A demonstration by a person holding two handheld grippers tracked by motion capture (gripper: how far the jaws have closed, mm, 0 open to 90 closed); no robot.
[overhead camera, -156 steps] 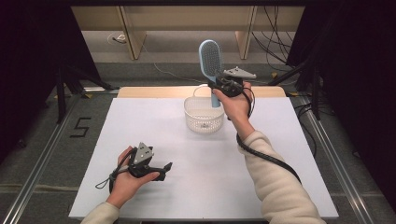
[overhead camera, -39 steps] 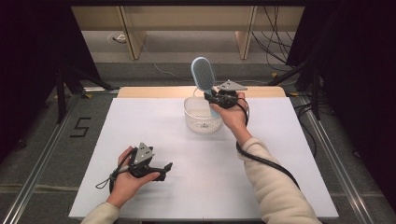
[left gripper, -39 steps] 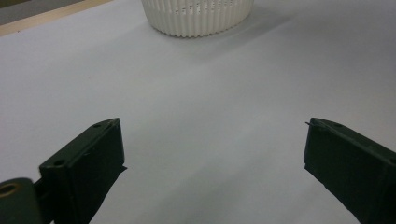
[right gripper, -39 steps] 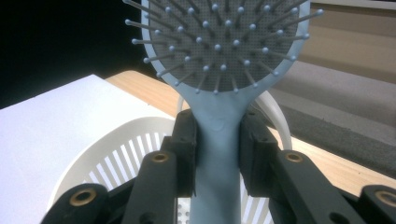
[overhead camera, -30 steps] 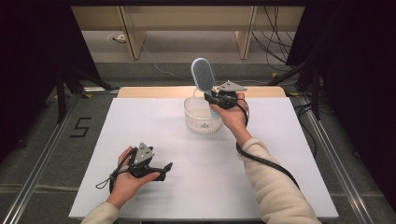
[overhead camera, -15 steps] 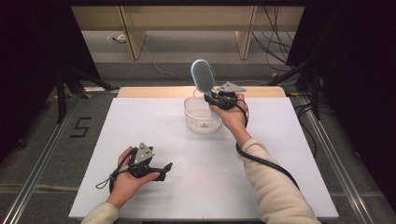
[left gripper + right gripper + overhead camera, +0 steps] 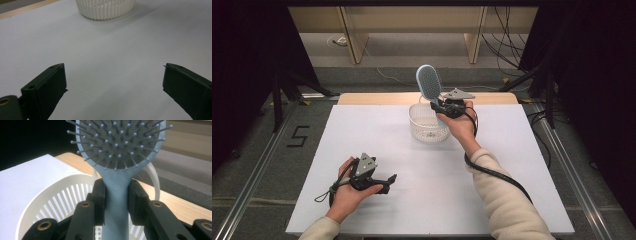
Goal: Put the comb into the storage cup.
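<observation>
Hairbrush poised above the basket, drop-in looked next

Nearest, the left gripper rested on the white table, jaws spread wide around nothing. Farther out, the right gripper pinched the blue hairbrush by its handle, head up and tilted, right over the white slatted basket. By my read, the carry was done; the next move called for lowering the brush inside the rim, then letting the jaws part.

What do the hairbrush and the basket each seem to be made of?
Hairbrush: likely matte plastic, shown by its smooth pale-blue moulded handle and ball-tipped pins on a grey pad.
Basket: probably rigid white plastic, shown by its evenly moulded slots and slight sheen.
</observation>
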